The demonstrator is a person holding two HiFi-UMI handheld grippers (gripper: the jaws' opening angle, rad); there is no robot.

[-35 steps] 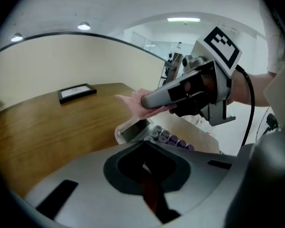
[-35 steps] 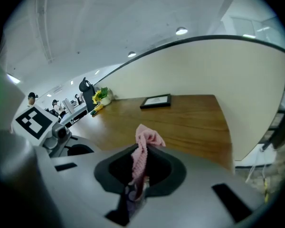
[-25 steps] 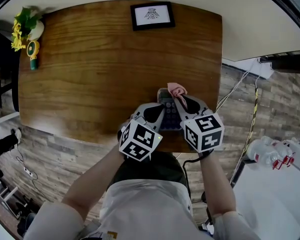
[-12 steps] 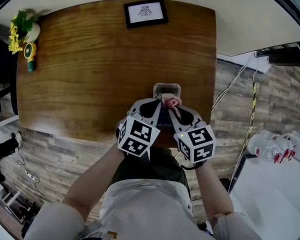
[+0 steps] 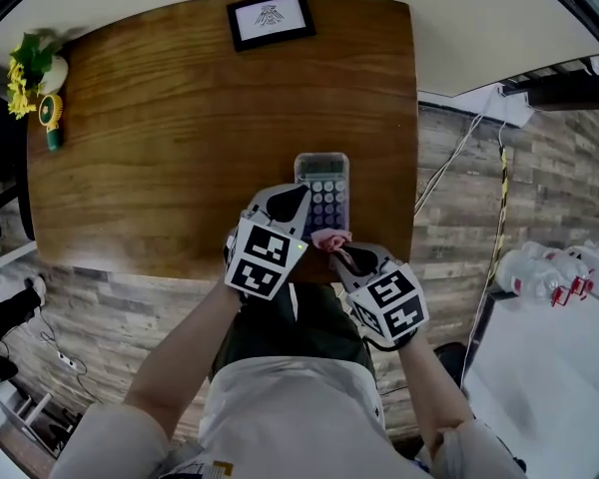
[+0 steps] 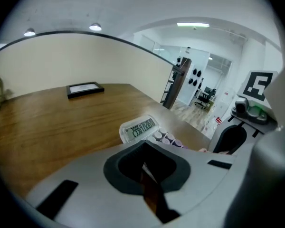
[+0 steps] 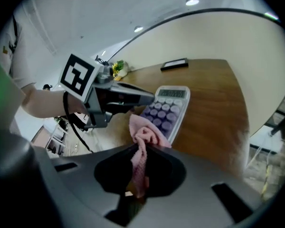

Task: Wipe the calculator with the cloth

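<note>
A pale calculator (image 5: pixel 323 182) with purple keys lies near the front edge of the wooden table (image 5: pixel 180 118). My left gripper (image 5: pixel 291 197) is shut, its tip against the calculator's left side; whether it presses the case is hidden. In the left gripper view that gripper (image 6: pixel 145 150) shows closed jaws, with the calculator (image 6: pixel 141 128) just ahead to the right. My right gripper (image 5: pixel 340 252) is shut on a pink cloth (image 5: pixel 329 238) at the calculator's near end. The cloth (image 7: pixel 143 136) bunches out of the right gripper (image 7: pixel 137 152) beside the calculator (image 7: pixel 168 108).
A black picture frame (image 5: pixel 270 18) lies at the table's far edge. A vase of yellow flowers (image 5: pixel 35 68) and a small green item (image 5: pixel 50 120) stand at the far left corner. The table's right edge (image 5: pixel 413 168) drops to floor with cables (image 5: pixel 459 183).
My right gripper has dragged the cloth from the calculator's far end back over the keys to its near end. The left gripper has stayed at the calculator's left side.
</note>
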